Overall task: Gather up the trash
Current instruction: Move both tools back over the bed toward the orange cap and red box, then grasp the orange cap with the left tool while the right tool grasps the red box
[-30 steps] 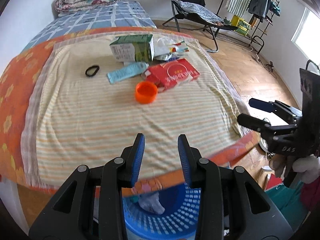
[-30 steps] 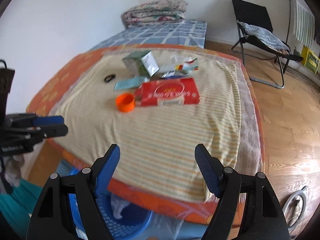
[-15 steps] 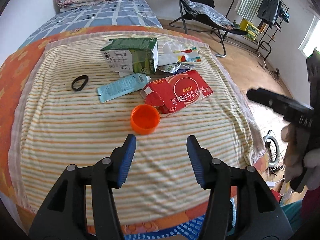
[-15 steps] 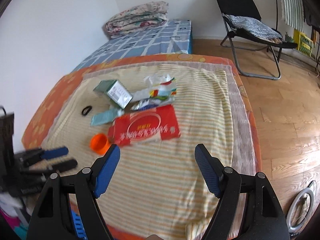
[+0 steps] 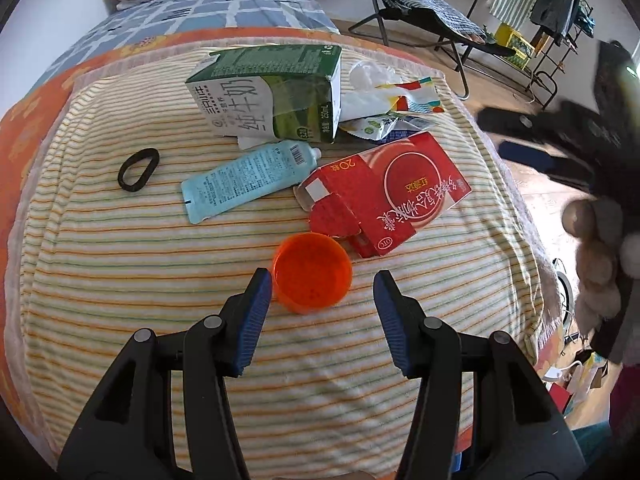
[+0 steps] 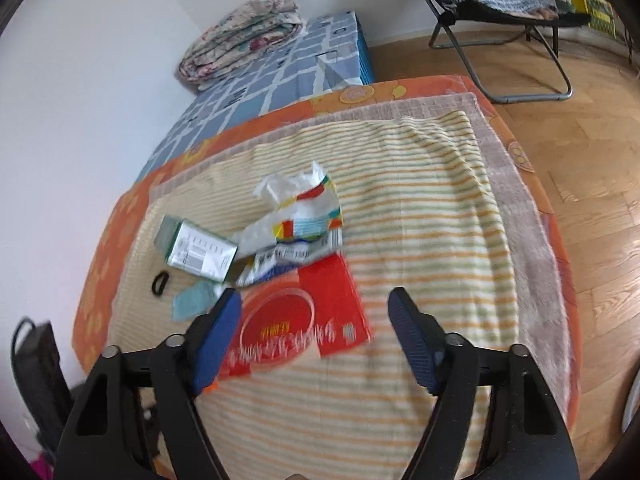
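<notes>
Red carton just beside orange cup, milk carton behind

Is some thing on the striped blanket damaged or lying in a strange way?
Yes. The red medicine box lies flat with its end flaps torn open beside the orange cup. The green milk carton lies on its side, its top unfolded.

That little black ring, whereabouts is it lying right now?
In the left wrist view the black ring lies on the striped blanket, far left of the trash pile, apart from it, just left of the light blue tube and below-left of the green milk carton.
</notes>
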`<state>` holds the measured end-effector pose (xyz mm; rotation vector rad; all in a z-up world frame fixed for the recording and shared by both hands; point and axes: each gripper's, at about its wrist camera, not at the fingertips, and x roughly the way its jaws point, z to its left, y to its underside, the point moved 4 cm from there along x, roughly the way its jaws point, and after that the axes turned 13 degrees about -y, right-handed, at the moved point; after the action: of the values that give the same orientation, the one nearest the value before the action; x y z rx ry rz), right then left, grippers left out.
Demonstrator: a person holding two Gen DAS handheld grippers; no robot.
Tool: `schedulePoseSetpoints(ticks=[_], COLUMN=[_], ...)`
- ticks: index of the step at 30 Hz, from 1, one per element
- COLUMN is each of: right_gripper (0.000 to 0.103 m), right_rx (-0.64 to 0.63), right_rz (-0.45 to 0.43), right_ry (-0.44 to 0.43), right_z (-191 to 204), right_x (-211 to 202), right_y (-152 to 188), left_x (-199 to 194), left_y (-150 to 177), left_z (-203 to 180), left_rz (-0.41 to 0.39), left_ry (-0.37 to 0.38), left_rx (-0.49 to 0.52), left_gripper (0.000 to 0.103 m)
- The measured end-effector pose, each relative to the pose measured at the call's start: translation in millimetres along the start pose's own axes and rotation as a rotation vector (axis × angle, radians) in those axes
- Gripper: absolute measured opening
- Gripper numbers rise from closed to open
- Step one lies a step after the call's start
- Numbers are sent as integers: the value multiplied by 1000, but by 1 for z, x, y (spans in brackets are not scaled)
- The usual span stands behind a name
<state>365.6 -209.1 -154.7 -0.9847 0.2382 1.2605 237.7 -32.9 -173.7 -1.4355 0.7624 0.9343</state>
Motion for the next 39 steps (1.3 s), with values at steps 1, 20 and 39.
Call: schedulePoseSetpoints(ticks=[1,20,39], right_gripper=[67,59,59], right_rx=[20,22,-115], right_rz=[-1,41,364], right_ry=[-17,-92,-251], right_z=[-4,-19,19], right_x=[5,74,52], right_y=[-4,-30,57], left_x=[1,22,18], left_y=[0,3,13], left_z=[0,4,75], left_rz=[0,38,22], left_ry=[0,2,-124], left_rx=[5,22,-20], left_gripper=[54,54,49])
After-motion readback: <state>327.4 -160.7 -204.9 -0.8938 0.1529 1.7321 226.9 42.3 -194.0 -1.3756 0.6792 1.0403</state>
